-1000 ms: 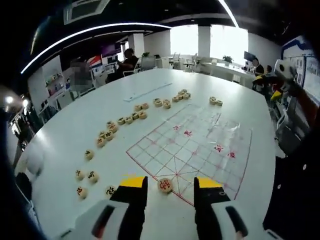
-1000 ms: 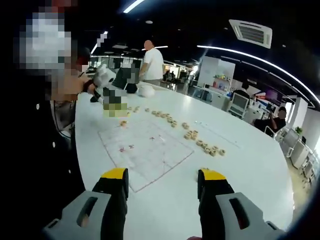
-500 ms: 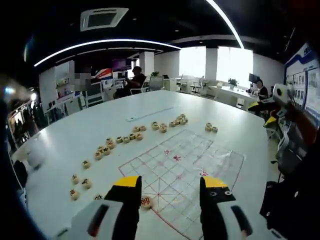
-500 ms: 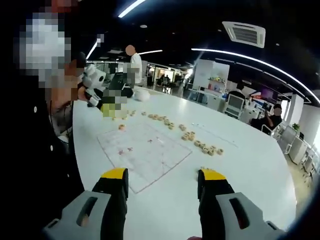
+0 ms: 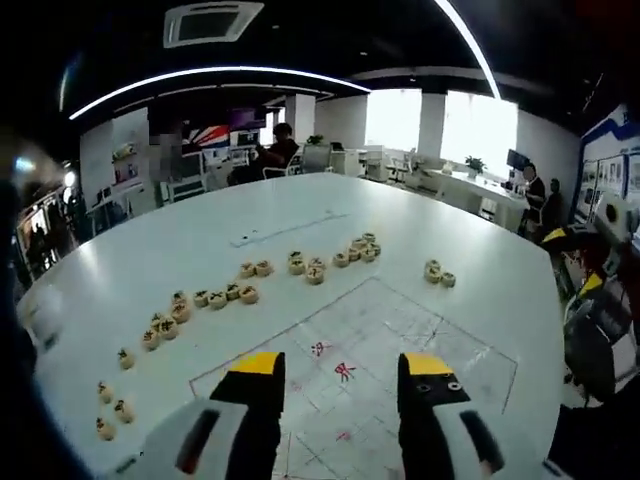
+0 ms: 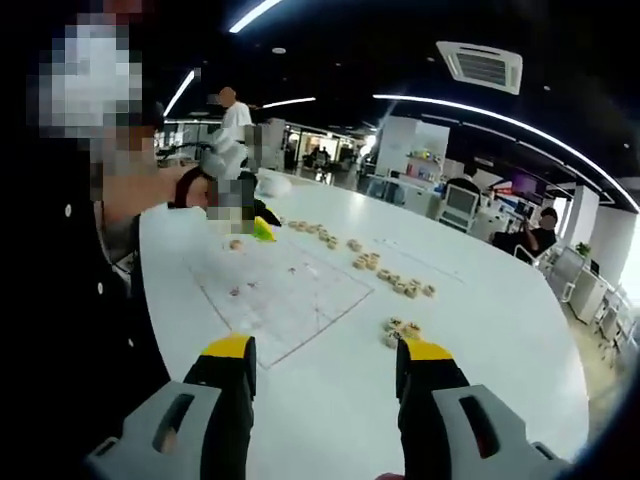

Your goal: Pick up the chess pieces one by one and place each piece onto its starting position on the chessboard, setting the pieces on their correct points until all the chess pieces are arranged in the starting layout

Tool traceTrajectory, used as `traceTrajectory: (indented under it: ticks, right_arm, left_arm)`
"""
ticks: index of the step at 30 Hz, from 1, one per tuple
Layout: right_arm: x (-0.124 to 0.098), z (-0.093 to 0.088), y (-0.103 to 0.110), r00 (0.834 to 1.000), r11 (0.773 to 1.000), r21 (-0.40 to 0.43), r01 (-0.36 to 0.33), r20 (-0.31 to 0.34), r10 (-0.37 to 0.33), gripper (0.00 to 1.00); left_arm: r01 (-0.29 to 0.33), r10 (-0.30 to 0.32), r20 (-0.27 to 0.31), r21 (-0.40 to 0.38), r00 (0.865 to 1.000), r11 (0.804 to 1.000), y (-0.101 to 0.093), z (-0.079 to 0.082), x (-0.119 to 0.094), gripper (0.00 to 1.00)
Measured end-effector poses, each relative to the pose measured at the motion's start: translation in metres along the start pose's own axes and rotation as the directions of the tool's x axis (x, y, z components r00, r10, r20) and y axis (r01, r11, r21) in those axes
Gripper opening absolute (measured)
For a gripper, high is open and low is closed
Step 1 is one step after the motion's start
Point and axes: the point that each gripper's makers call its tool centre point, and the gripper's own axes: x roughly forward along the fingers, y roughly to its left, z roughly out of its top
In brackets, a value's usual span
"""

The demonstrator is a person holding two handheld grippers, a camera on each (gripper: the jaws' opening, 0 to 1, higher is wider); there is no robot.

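Note:
The chessboard [image 5: 400, 335] is a clear sheet with red lines on the white table. My left gripper [image 5: 343, 366] hovers open over its near part, with nothing between the jaws. Round wooden chess pieces [image 5: 250, 294] lie in a curved row beyond the board, and a pair of pieces [image 5: 438, 273] sits off to the right. In the right gripper view, my right gripper [image 6: 328, 350] is open and empty above the table, with two pieces [image 6: 399, 328] just off its right jaw. One piece [image 6: 235, 244] rests at the far edge of the board [image 6: 290, 290], close to the left gripper [image 6: 260, 228].
More loose pieces [image 5: 110, 410] lie at the table's left. The other gripper [image 5: 580, 265] shows at the right edge, in a person's hand. A person in dark clothes [image 6: 90, 330] stands at the table's left side. Desks, chairs and people are far behind.
The left gripper has risen and moved forward over the board; the piece that lay between its jaws has dropped out of view below. The right gripper's view has shifted slightly; its jaws stay open.

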Motion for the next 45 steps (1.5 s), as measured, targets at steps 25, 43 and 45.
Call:
traceTrajectory:
  ticks: [25,43,45]
  right_arm:
    - [-0.031,-0.024,-0.014,0.991,0.990,0.036,0.133,-0.027,-0.132,0.59]
    - [-0.038,-0.028,-0.023,0.988,0.987,0.057,0.152,-0.011,-0.151,0.59]
    - [-0.039,-0.029,-0.023,0.988,0.986,0.059,0.154,-0.009,-0.154,0.59]
  left_arm:
    - [-0.171,0.173,-0.072,0.023,0.982,0.985,0.017,0.044,0.150,0.35]
    - [-0.215,0.208,-0.087,-0.087,0.974,0.973,0.026,0.035,0.167,0.22]
    - [-0.222,0.214,-0.086,-0.097,0.973,0.970,0.027,0.035,0.166,0.21]
